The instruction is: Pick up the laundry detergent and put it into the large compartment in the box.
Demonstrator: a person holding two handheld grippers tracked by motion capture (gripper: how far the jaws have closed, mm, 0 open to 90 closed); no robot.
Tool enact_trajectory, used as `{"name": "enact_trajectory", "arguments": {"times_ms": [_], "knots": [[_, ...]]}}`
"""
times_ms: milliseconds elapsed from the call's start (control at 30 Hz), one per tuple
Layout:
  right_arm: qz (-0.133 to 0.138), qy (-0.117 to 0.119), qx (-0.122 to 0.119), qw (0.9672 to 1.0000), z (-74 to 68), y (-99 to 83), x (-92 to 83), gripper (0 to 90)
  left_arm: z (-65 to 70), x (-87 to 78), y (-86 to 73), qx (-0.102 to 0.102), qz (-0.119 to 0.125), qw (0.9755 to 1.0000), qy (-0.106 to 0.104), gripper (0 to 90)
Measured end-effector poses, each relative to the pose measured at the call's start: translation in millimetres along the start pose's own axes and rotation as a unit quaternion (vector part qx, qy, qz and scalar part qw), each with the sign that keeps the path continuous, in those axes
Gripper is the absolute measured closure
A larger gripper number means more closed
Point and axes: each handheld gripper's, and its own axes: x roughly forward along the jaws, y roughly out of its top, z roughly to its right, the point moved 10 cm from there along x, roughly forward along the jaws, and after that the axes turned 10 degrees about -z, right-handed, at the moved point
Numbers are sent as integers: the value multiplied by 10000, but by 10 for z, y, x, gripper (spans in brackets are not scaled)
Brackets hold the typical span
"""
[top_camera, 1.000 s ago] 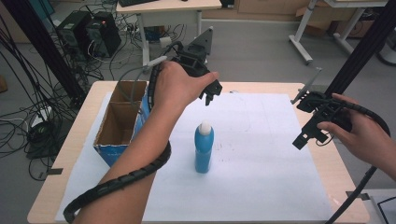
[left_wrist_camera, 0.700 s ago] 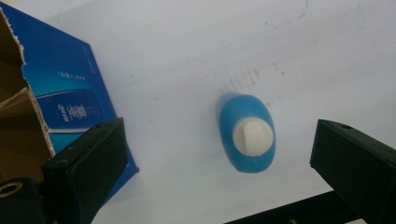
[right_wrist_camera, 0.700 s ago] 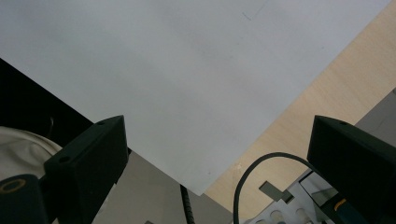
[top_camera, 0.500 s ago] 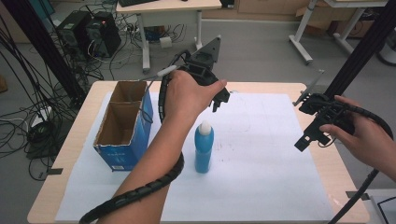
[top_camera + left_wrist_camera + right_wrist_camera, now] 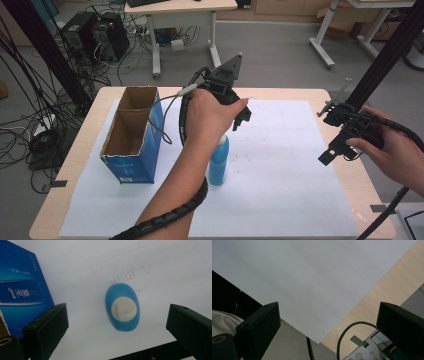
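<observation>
Standing at the table's left is the open blue carton (image 5: pixel 134 145); right of it the blue bottle (image 5: pixel 218 162) stands upright under my left gripper (image 5: pixel 117 337), jaws spread wide. My right gripper (image 5: pixel 334 150), far right, gapes too.

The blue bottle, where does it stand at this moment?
The blue bottle stands upright on the white sheet near the table's middle, just right of the blue box, under the open left gripper.
</observation>
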Motion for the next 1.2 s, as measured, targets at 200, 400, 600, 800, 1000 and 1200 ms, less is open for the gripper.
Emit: {"name": "enact_trajectory", "arguments": {"times_ms": [200, 400, 600, 800, 1000, 1200], "knots": [[37, -12, -9, 10000, -6, -14, -5, 52, 38, 62, 21, -48, -42, 10000, 11, 46], [13, -11, -10, 10000, 2, -15, 7, 52, 44, 99, 44, -167, -27, 9999, 14, 46], [15, -12, -9, 10000, 8, -17, 18, 52, 37, 166, 66, -219, -26, 9998, -6, 46], [16, -13, 0, 10000, 11, -34, 27, 52, 7, 268, 100, -360, -99, 9993, -2, 45], [-6, 5, -16, 10000, 7, -23, 54, 52, 32, 367, 127, -384, -182, 9991, -33, 47], [-16, 36, -31, 10000, 5, -7, 87, 52, 44, 449, 159, -426, -208, 9989, -36, 46]]}}
